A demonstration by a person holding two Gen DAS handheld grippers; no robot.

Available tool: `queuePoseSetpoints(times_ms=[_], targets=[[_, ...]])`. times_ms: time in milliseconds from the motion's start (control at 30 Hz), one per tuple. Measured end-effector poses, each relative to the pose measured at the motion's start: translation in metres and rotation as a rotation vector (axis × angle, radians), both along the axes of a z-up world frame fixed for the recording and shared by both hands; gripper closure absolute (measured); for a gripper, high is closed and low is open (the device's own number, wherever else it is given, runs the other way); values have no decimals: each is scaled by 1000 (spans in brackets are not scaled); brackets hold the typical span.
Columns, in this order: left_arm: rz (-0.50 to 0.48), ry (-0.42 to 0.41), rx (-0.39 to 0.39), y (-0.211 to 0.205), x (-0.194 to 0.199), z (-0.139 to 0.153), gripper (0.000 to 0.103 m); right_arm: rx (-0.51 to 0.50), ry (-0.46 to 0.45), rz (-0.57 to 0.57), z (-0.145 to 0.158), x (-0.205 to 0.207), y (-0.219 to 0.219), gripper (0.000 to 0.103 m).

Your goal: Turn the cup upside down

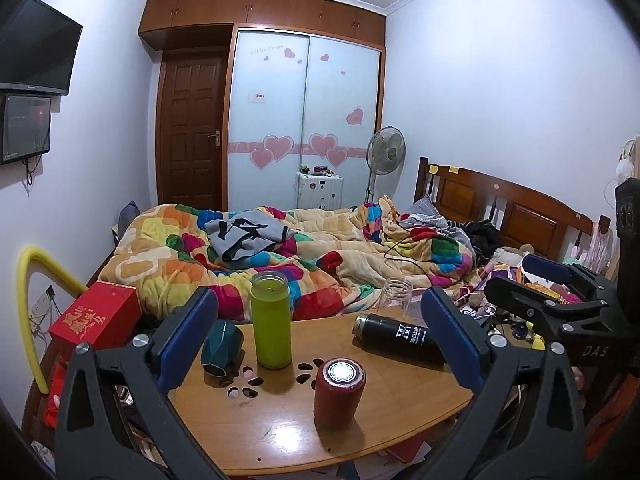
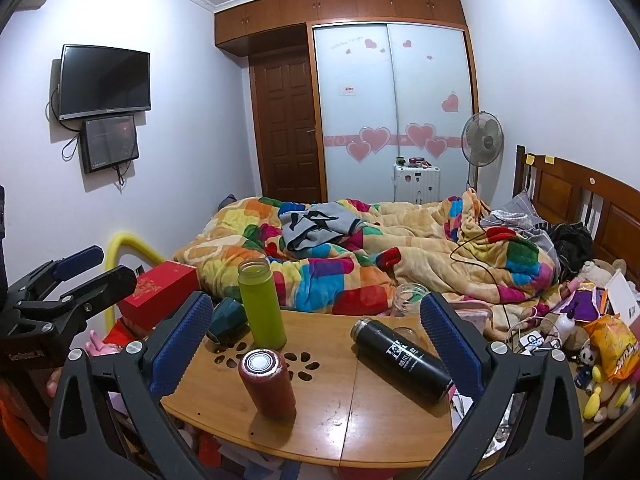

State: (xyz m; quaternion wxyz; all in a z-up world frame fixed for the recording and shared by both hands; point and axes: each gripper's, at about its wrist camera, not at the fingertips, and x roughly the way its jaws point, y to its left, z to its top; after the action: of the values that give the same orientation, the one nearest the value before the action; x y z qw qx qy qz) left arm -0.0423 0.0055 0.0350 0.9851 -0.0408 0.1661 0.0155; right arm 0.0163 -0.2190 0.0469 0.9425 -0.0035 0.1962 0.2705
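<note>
left hand-held gripper [image 1: 320,320] wide open, empty, hovering short of bench [image 1: 360,432]; red cup [image 1: 339,392] framed between its blue pads, likely lining up grasp. right hand-held gripper [image 2: 316,324] also wide open, empty, held back.

landmark: red cup, standing near front centre of bench, shiny end up; cannot tell whether that is lid or base. green cup [image 1: 271,320] upright behind it, mouth open. black cup [image 1: 400,338] lying on side behind-right, so could roll. teal box [image 1: 222,346] behind-left. clear jar [image 1: 394,294] far behind, at bench edge by bed.
</note>
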Motion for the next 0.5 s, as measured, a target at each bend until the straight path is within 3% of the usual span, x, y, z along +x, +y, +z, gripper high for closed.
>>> queuePoseSetpoints(times_ms=[500], targets=[[2, -5, 10, -3, 1, 2, 0, 9, -1, -2, 1, 1, -3, 0]])
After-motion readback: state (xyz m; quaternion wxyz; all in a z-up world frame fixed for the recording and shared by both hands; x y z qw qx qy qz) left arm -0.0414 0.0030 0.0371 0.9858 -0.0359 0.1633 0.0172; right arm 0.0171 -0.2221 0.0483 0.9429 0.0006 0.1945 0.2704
